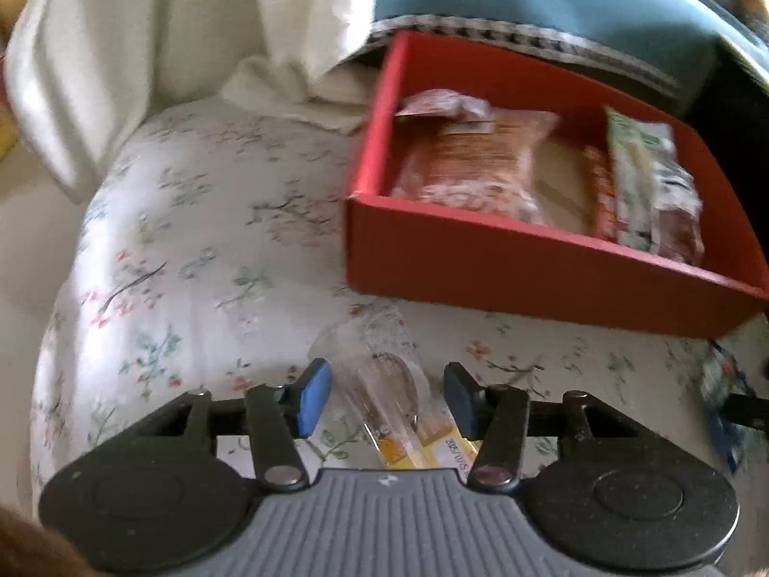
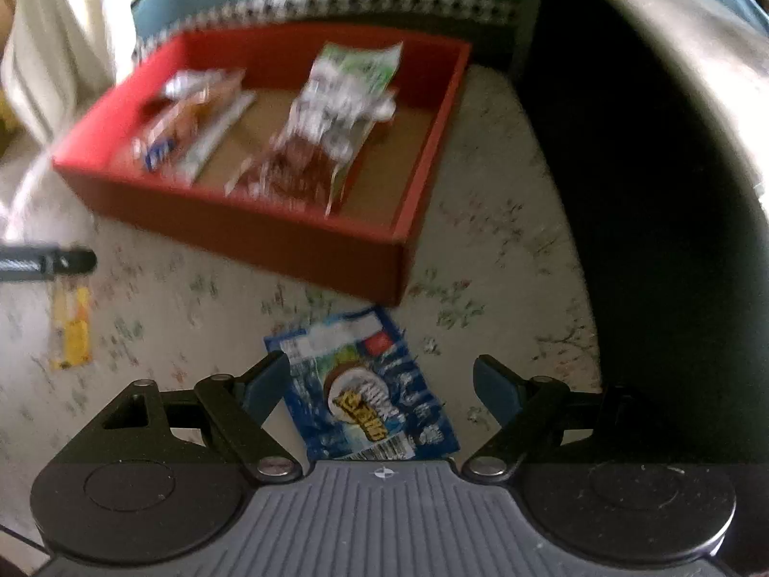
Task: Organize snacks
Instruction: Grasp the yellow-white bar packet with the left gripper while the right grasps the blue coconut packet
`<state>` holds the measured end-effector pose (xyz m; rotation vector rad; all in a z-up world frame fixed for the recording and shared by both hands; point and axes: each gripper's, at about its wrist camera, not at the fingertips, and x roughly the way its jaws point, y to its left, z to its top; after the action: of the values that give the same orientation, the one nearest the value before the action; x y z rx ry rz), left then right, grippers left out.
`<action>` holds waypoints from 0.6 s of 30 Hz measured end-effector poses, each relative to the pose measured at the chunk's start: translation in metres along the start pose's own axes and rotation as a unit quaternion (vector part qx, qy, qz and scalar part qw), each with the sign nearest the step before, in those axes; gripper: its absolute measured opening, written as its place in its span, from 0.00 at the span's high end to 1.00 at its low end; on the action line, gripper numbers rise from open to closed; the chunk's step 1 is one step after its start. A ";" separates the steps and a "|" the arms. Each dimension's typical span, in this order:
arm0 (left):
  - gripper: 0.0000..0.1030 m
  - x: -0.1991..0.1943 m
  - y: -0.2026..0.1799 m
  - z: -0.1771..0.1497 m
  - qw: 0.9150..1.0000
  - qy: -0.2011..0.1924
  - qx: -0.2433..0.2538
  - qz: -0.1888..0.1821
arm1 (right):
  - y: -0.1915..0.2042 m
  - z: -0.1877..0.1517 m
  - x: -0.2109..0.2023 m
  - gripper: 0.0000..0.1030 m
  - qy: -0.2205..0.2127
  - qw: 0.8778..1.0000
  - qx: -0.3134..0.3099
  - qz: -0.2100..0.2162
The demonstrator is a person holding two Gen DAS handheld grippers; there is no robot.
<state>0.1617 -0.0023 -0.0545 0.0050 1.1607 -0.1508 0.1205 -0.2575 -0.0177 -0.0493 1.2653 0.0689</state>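
Left gripper (image 1: 387,396), red box (image 1: 528,259), perhaps four snack packets (image 1: 473,163)

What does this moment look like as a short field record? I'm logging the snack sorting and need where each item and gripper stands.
surface: floral cloth
box: red box, open-topped, on the cloth
in box: orange snack bag; green-and-white bag
outside box: clear-and-yellow packet; blue packet
left gripper: straddles the clear-and-yellow packet, pads not touching it
right gripper: open around the blue packet, not touching it
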 end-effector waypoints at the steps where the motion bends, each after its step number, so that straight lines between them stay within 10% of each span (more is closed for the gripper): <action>1: 0.59 0.000 -0.001 0.000 1.000 0.001 0.011 -0.020 | 0.001 -0.001 0.005 0.14 0.007 1.000 -0.002 0.004; 6: 0.55 -0.003 -0.014 -0.003 0.998 0.007 0.039 -0.047 | 0.006 -0.004 0.012 0.10 0.008 1.000 -0.007 0.003; 10: 0.26 0.002 -0.033 -0.006 0.997 0.017 0.060 -0.042 | 0.021 -0.010 0.014 0.05 0.008 0.999 -0.034 -0.006; 14: 0.28 0.002 -0.041 -0.015 0.998 0.011 0.064 -0.022 | 0.027 -0.013 0.011 0.13 0.006 1.000 -0.028 -0.010; 18: 0.56 -0.002 -0.040 -0.018 0.998 0.005 0.064 -0.006 | 0.022 -0.015 0.002 0.26 0.007 1.000 -0.001 -0.003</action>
<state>0.1396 -0.0402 -0.0564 0.1109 1.1601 -0.2359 0.1049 -0.2364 -0.0242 -0.0555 1.2787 0.0642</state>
